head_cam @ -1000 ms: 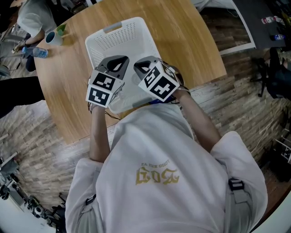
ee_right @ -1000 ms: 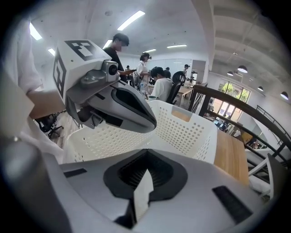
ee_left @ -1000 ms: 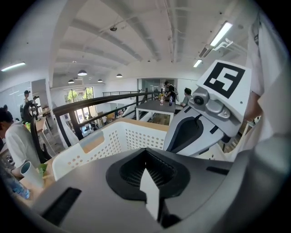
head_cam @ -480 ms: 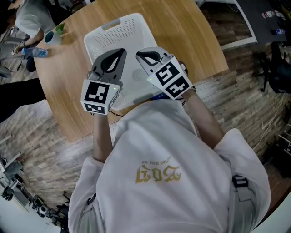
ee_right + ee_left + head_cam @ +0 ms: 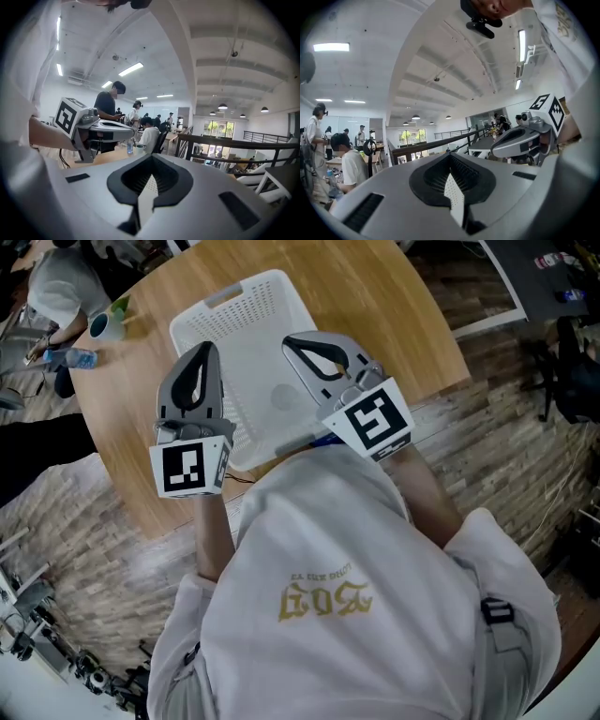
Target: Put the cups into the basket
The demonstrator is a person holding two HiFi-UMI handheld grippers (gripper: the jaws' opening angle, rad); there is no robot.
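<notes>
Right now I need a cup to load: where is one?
Head view: a cup stands near the table's far left edge, left of the basket, next to a bottle.

Both arms reach up from the lower middle of the frame. The left gripper [image 5: 200,357], left of centre, points toward the top edge with its jaws pressed together and nothing between them. Its left marker cube [image 5: 190,468] faces the camera. The right gripper [image 5: 292,341], just right of centre, angles toward the upper left, its jaws likewise together and empty. Its right marker cube [image 5: 373,423] sits above the bare right forearm [image 5: 427,498]. The two grippers stand side by side, apart.
</notes>
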